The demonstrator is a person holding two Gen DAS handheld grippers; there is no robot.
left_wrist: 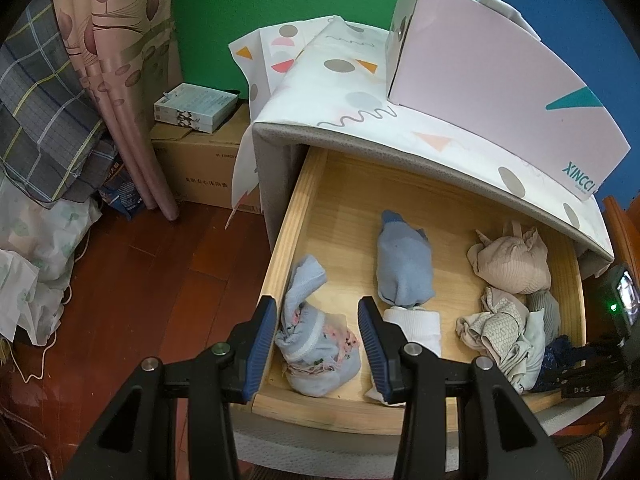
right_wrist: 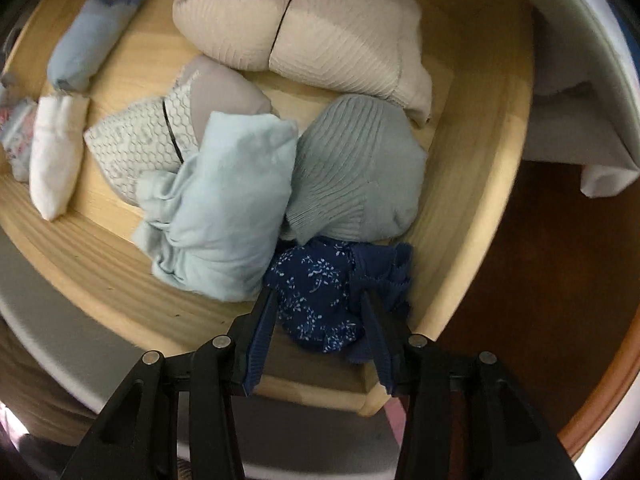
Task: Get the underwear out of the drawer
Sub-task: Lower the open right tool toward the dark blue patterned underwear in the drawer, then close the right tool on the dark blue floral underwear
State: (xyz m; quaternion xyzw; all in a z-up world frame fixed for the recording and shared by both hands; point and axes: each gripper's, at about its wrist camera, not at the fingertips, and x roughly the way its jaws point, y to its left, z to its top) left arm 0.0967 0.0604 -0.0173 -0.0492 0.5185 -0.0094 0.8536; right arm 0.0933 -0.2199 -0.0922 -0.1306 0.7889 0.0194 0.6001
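Note:
The wooden drawer point(left_wrist: 308, 184) stands pulled out with several rolled garments inside. My left gripper point(left_wrist: 318, 320) hovers over its front left corner, open, and a blue floral underwear roll point(left_wrist: 320, 352) shows between the fingers. My right gripper point(right_wrist: 316, 304) is low in the front right corner, pointing steeply down. Its jaws straddle navy floral underwear point(right_wrist: 316, 292), whose lace edge spills past the right finger point(right_wrist: 374, 320). I see no squeeze on the fabric. The navy piece point(left_wrist: 558, 354) shows in the left wrist view beside the black housing point(left_wrist: 600, 364) of the right tool.
Beside the navy piece lie a pale blue roll point(right_wrist: 224, 216), a grey ribbed bra point(right_wrist: 356, 176), a beige bra point(right_wrist: 296, 20), a honeycomb-patterned piece point(right_wrist: 132, 148), a white roll point(right_wrist: 56, 152) and a blue roll point(right_wrist: 88, 40). A pink box point(left_wrist: 500, 84) sits on the cabinet top point(left_wrist: 340, 92). Cartons point(left_wrist: 200, 160) and curtains point(left_wrist: 120, 60) stand to the left.

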